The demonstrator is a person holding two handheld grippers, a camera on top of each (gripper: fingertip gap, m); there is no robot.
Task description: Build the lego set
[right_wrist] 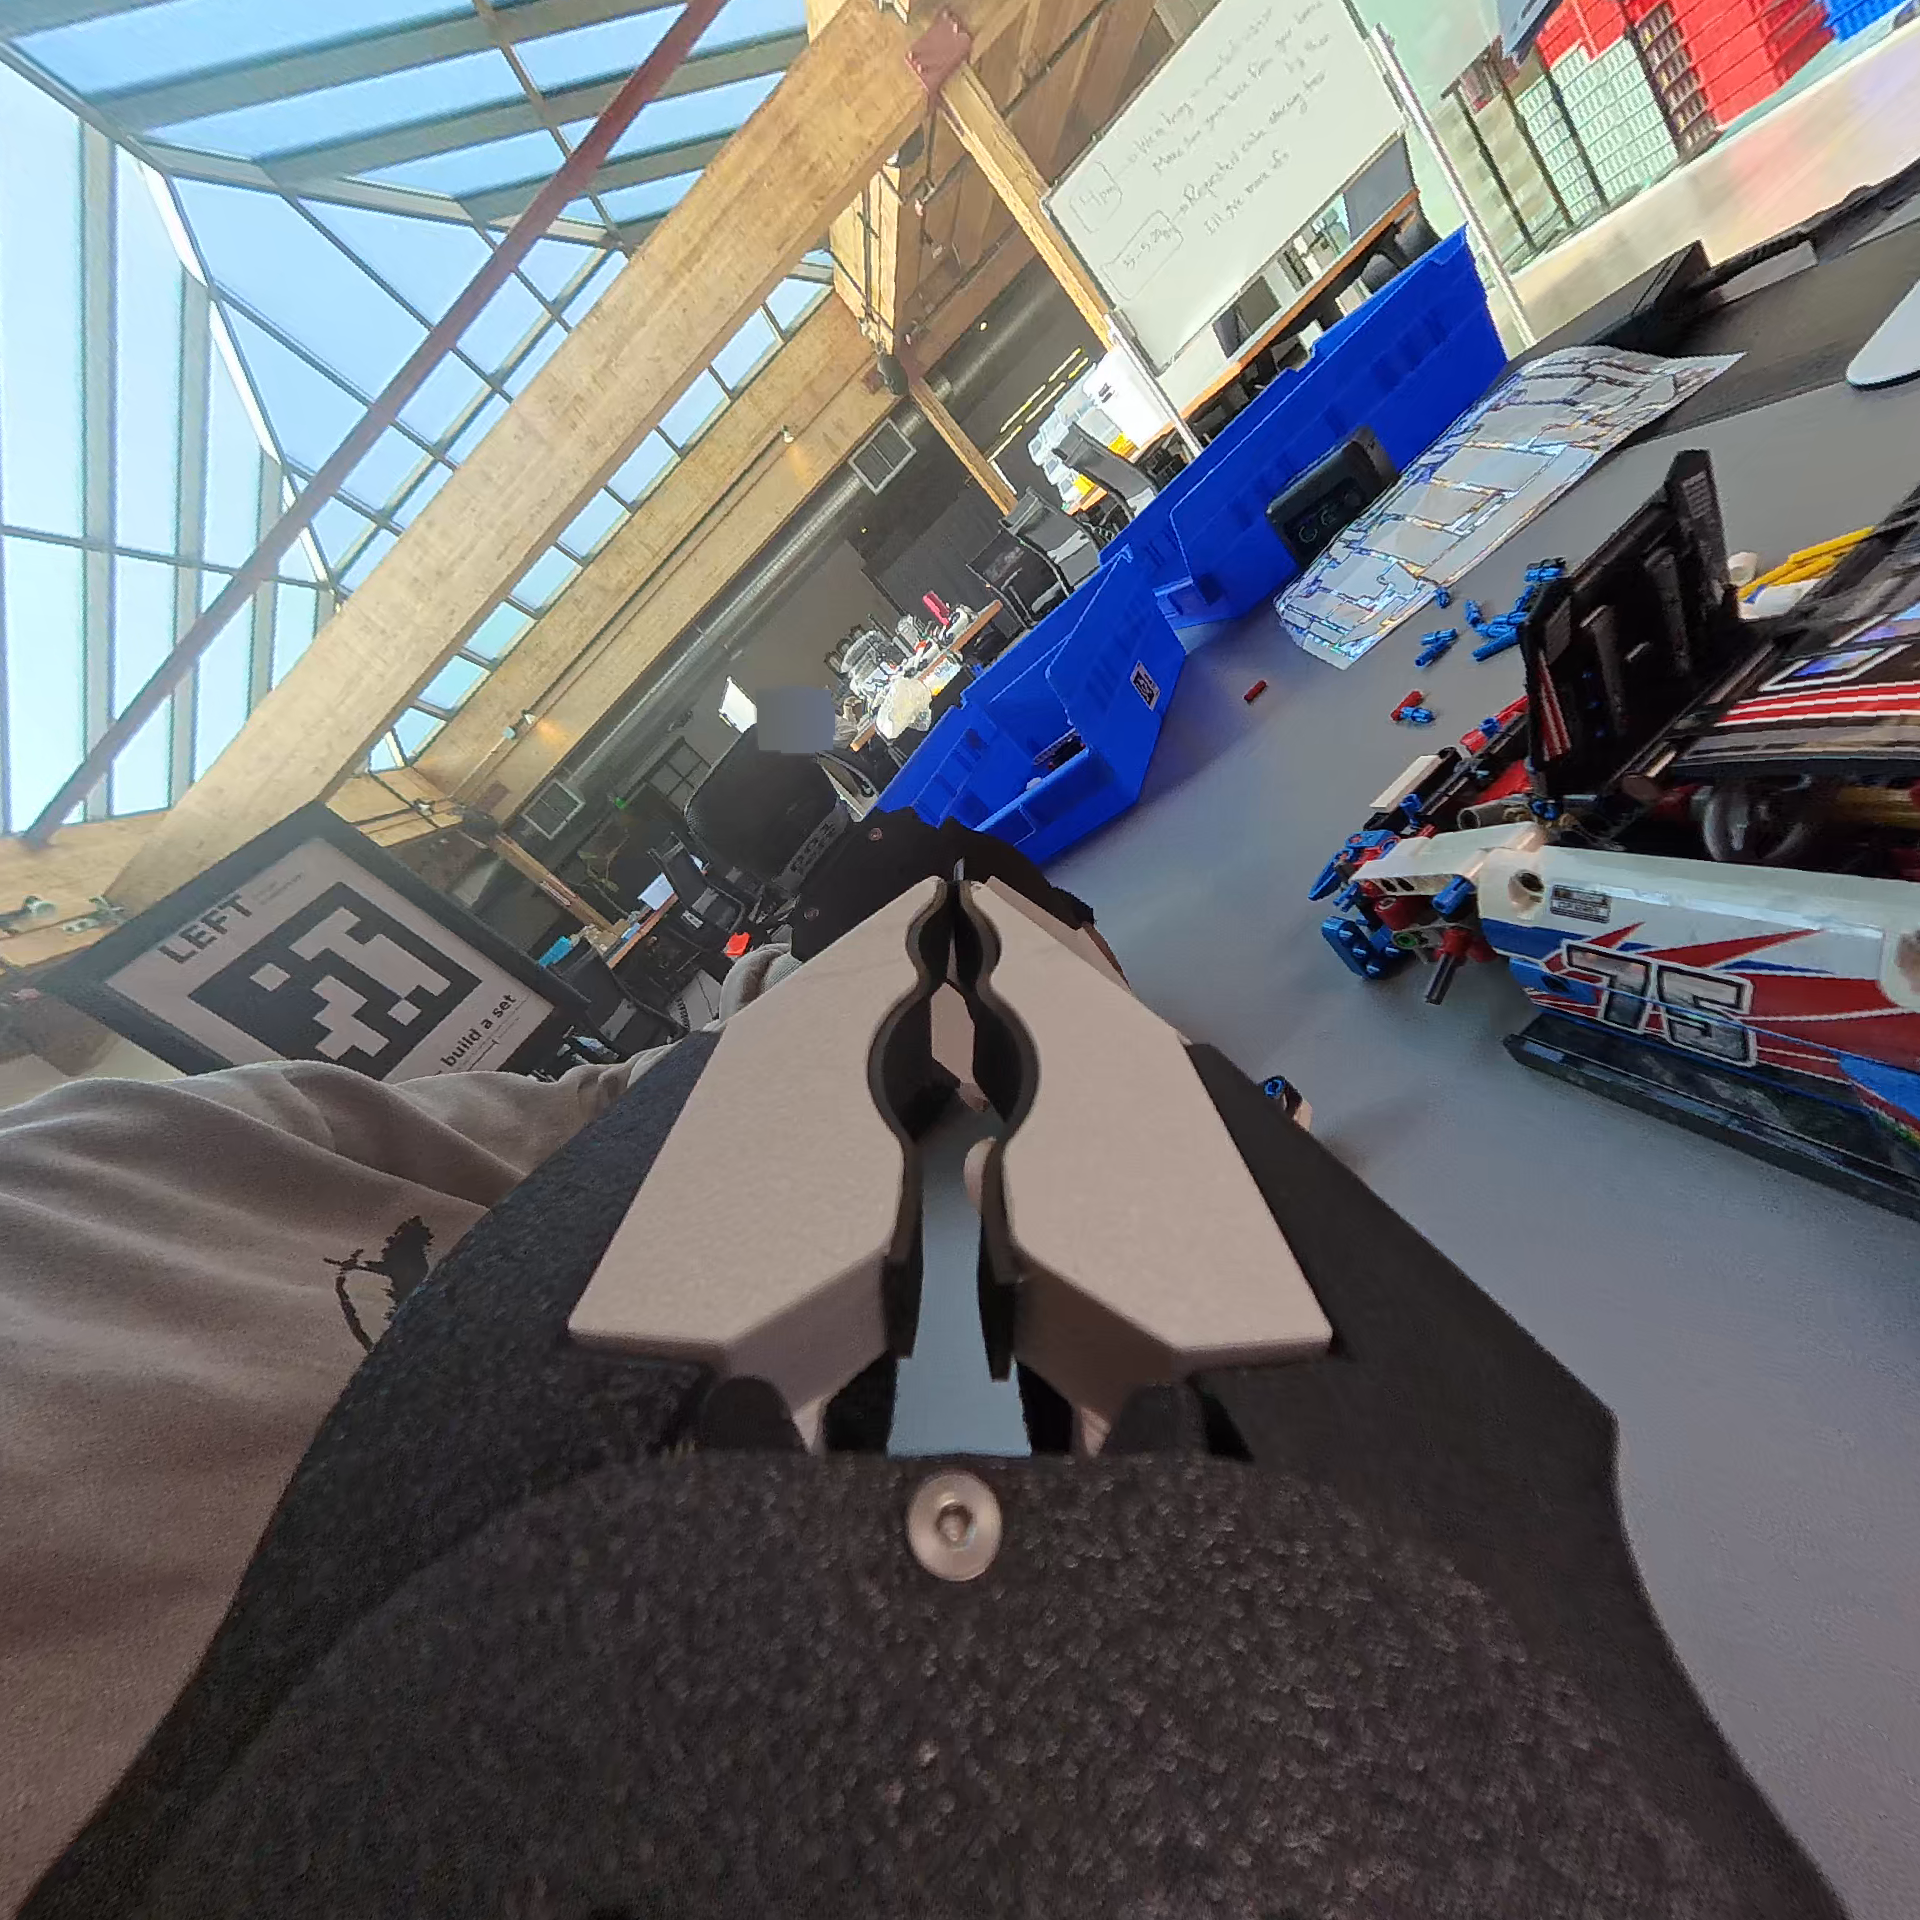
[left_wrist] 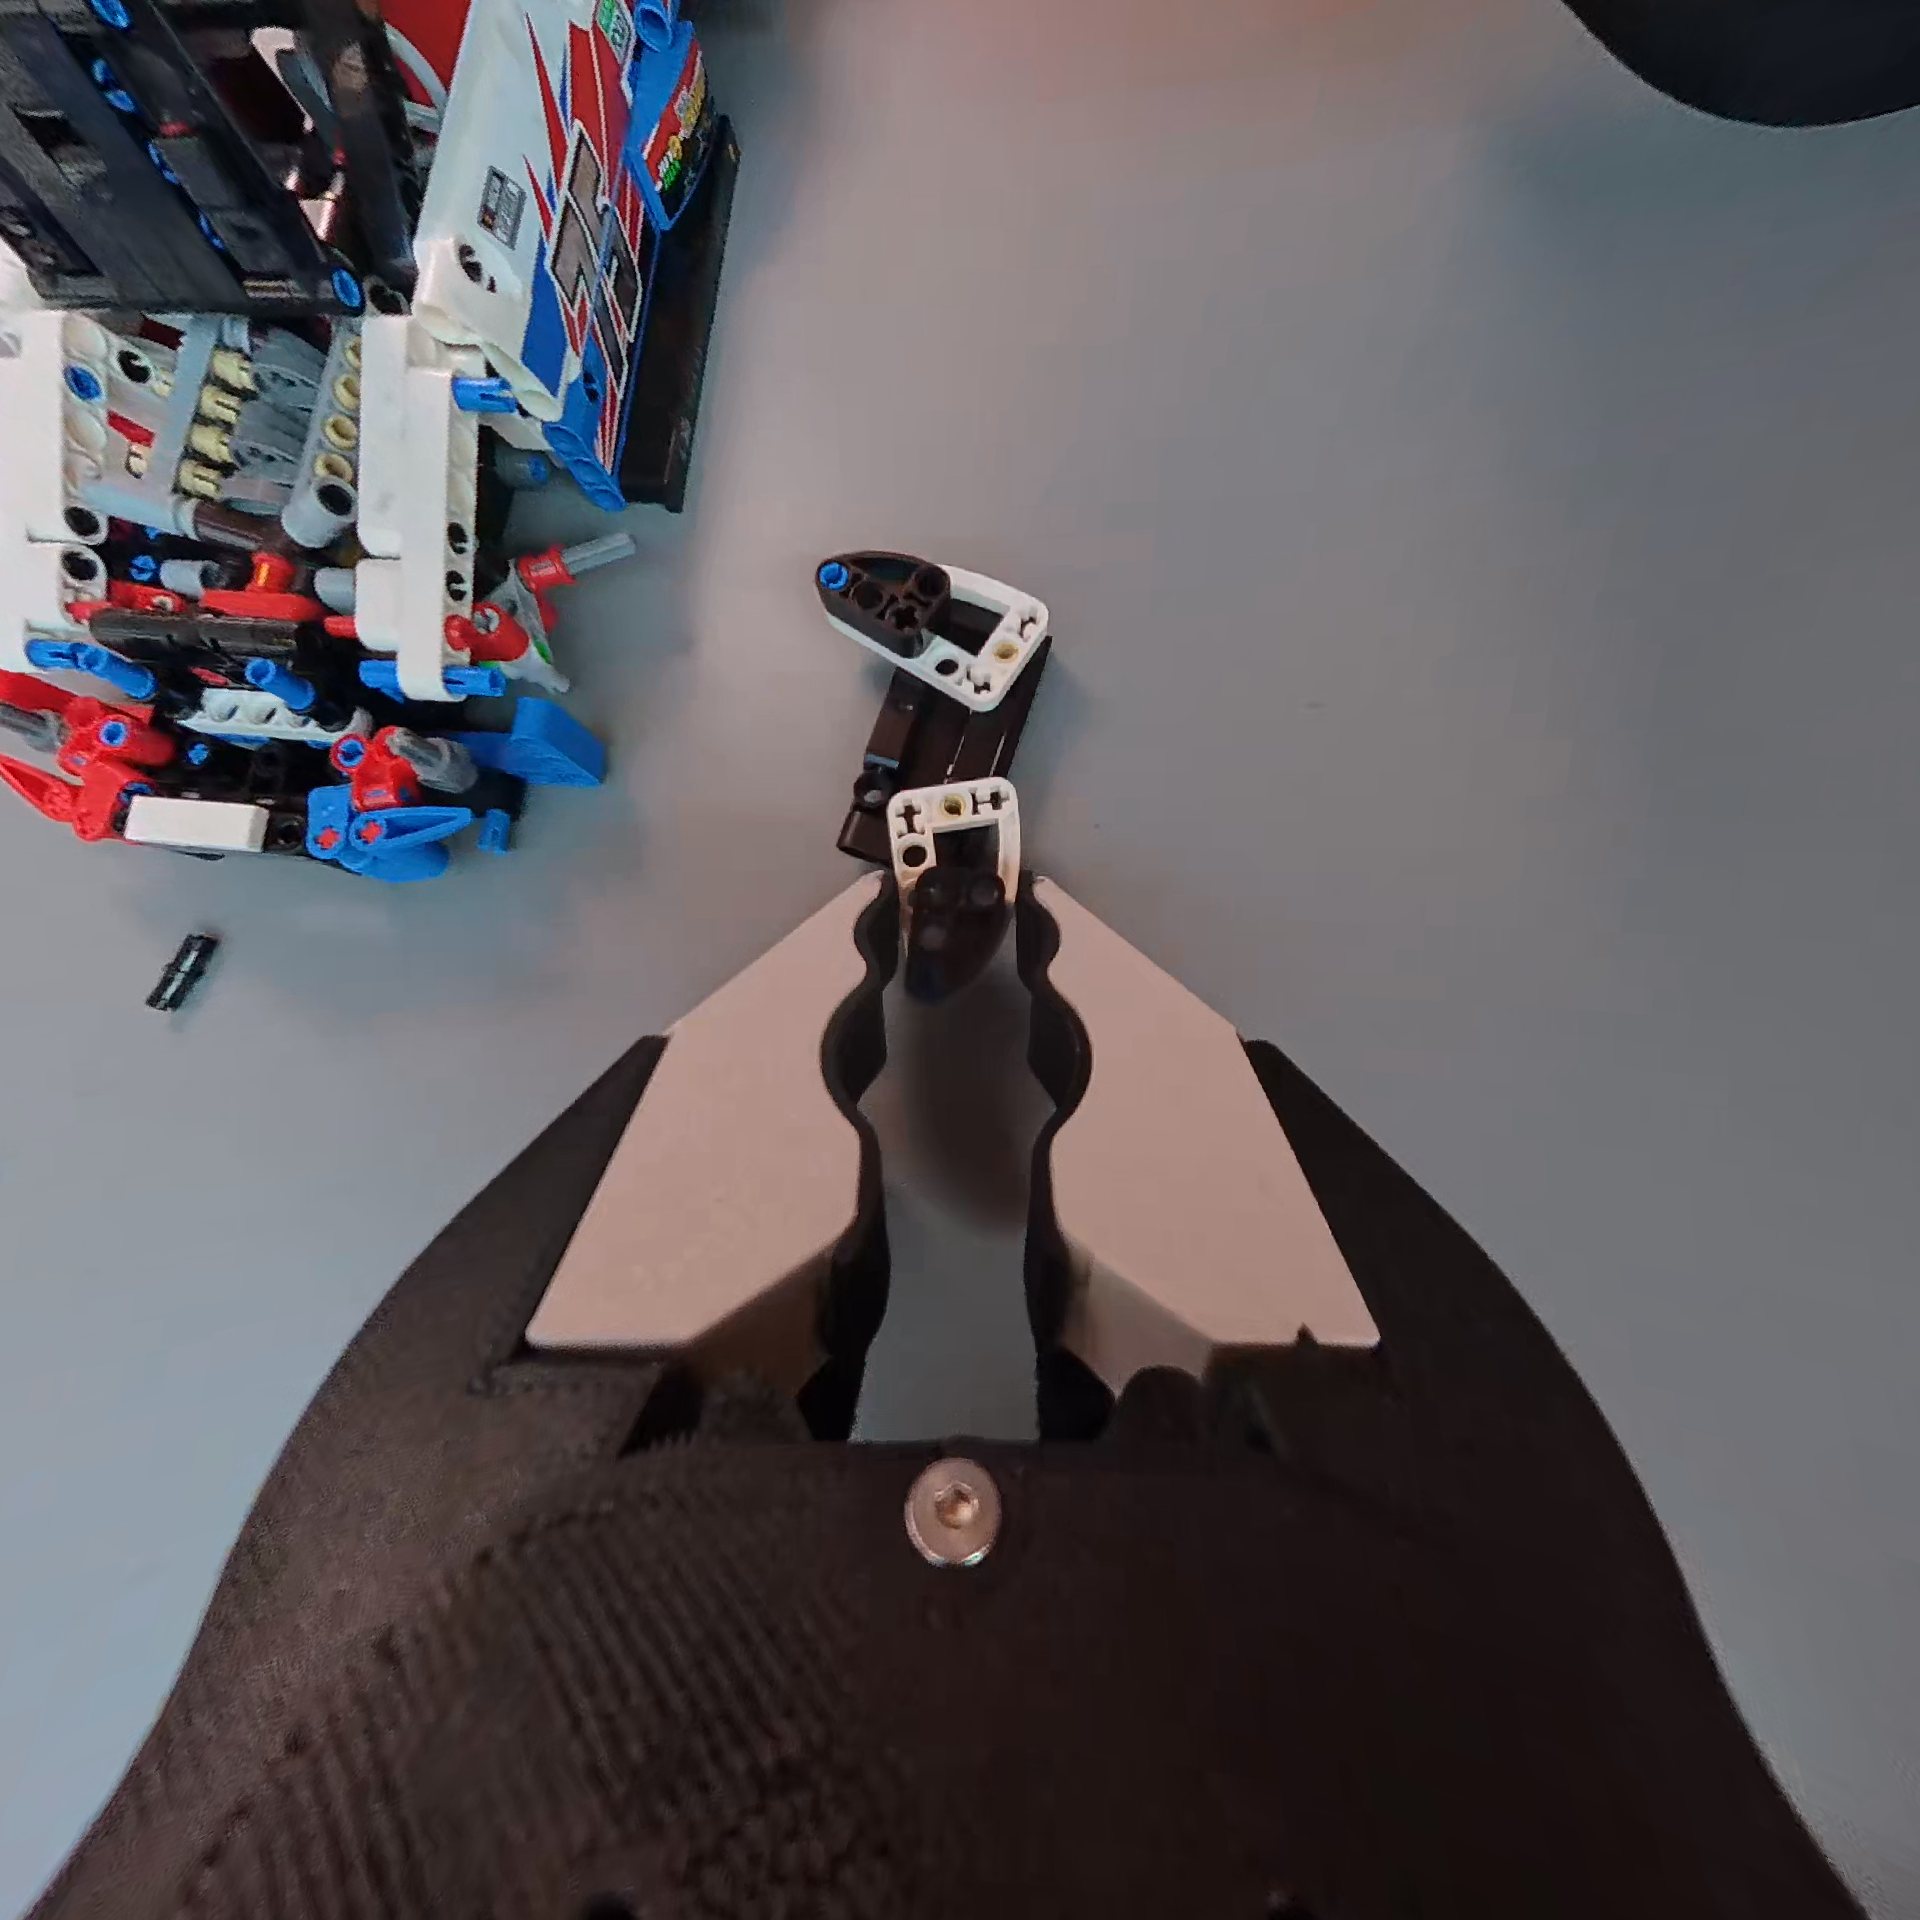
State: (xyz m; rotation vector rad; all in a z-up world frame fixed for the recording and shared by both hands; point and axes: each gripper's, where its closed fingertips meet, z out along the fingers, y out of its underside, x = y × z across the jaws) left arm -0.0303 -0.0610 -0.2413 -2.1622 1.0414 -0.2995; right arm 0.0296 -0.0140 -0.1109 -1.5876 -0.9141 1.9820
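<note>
The grey tabletop (left_wrist: 1455,727) lay bare over most of its right and lower stretch in the left wrist view, leaving wide open room on that side. The big lego car (left_wrist: 312,436), white with red and blue panels, crowded the upper left corner and ran out past the left and top edges of the view. In the right wrist view the same car (right_wrist: 1662,977) stood at the right, with a row of blue bins (right_wrist: 1299,499) behind it along the far side of the tabletop and a clear sheet (right_wrist: 1455,488) lying beside them. Loose blue pins (right_wrist: 1475,634) were scattered near that sheet.

The left tongs (left_wrist: 954,888) pointed down at the tabletop, slightly parted, with the black end of a small black-and-white lego piece (left_wrist: 951,862) sitting between their tips; whether they pinched it could not be told. That piece stretched away from the tips to a second white and black end (left_wrist: 935,623), well apart from the car. A short black pin (left_wrist: 182,971) lay alone at the left, below the car.

The right tongs (right_wrist: 954,904) were raised and tilted toward the ceiling, tips closed together with nothing visibly between them. A grey sleeve (right_wrist: 208,1247) filled the lower left beside them.
</note>
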